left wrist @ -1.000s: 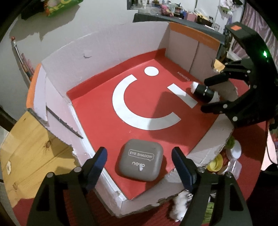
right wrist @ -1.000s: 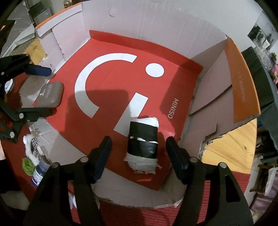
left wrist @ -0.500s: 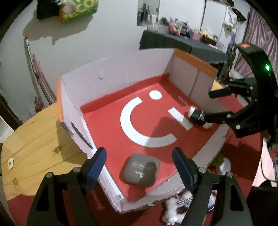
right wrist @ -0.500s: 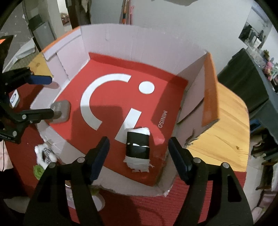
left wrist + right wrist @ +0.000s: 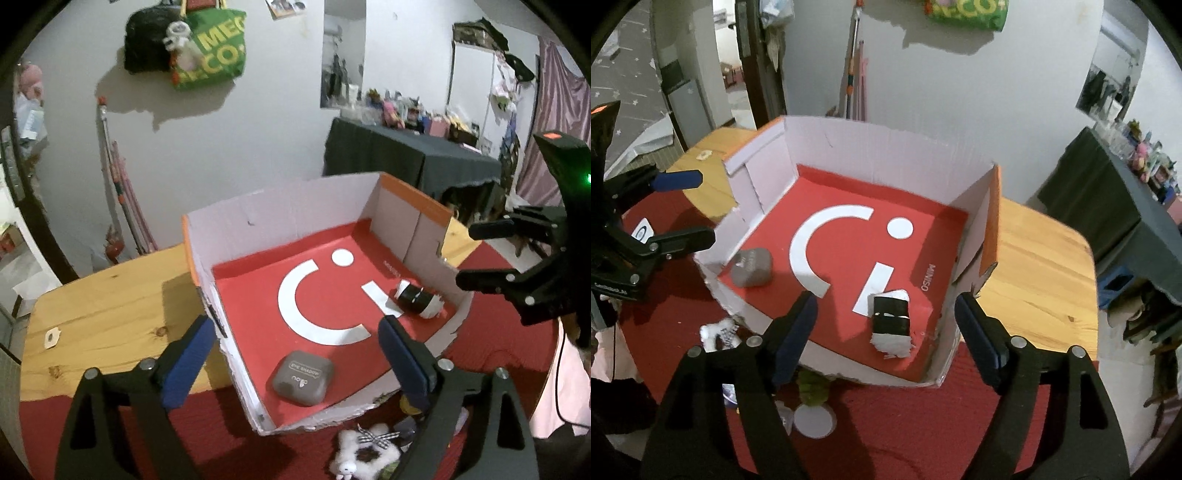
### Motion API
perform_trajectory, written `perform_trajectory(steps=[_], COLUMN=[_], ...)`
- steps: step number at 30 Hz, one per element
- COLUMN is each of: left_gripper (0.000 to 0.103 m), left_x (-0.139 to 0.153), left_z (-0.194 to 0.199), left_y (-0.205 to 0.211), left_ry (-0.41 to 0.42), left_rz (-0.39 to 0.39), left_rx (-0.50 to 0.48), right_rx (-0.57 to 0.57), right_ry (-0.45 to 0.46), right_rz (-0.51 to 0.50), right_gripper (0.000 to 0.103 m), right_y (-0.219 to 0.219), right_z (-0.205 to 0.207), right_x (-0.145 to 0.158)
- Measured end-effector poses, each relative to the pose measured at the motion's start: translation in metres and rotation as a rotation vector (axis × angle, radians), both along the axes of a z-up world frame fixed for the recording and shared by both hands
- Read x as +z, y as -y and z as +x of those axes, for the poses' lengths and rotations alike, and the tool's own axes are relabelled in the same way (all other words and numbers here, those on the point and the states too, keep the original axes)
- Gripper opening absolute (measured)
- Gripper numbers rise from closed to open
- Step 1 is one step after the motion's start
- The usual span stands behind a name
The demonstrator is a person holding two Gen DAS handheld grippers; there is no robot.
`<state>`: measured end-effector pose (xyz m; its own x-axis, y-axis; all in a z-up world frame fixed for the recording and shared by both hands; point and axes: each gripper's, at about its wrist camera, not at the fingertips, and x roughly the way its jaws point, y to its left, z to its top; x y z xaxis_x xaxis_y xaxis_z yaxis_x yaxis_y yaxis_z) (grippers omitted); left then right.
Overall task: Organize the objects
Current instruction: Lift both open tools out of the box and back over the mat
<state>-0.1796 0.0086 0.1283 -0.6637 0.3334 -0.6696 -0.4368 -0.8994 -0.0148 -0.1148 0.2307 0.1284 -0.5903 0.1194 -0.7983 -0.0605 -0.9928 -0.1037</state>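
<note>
A shallow cardboard box (image 5: 280,206) (image 5: 871,144) with a red floor stands on the table. In its near left corner lies a grey eye shadow case (image 5: 303,376) (image 5: 752,267). A black roll with white ends (image 5: 419,298) (image 5: 890,322) lies in the near right corner. My left gripper (image 5: 295,354) hangs above the case, jaws opening and nothing between them; it also shows from the side (image 5: 683,206). My right gripper (image 5: 886,332) hovers above the roll, jaws opening and empty, and appears again at the right edge (image 5: 480,254).
In front of the box, on the red mat (image 5: 905,424), lie a white plush toy (image 5: 364,454) (image 5: 718,334), a green item (image 5: 812,387), a white lid (image 5: 815,420) and small jars. Wooden tabletop (image 5: 103,314) (image 5: 1038,266) flanks the box. A dark cloth-covered table (image 5: 406,155) stands behind.
Both grippers have lifted up and away from the box, leaving the case and the roll on its floor. Both pairs of jaws have spread wider, and the views have tilted toward the room.
</note>
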Motion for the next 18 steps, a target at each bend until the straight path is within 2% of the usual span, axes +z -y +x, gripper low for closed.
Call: perform_trajectory(steps=[6,14,18], left_gripper=[0.102,0.103,0.103], left_x=[0.012,0.016,0.017], left_z=[0.027,0.061,0.081], left_y=[0.006,0.017,0.020], left_ry=[-0.077,-0.139,-0.174], left_rz=[0.026,0.070,0.077], left_rx=[0.043,0.114,0.141], right_rx=[-0.013,-0.068,-0.086], right_ry=[-0.096,-0.250,-0.325], right_rz=[-0.003,-0.007,-0.021], right_gripper=[0.084,0.086,0.094], right_y=[0.014,0.029,0.038], right_z=[0.027,0.064,0.085], right_x=[0.017,0.032,0.035])
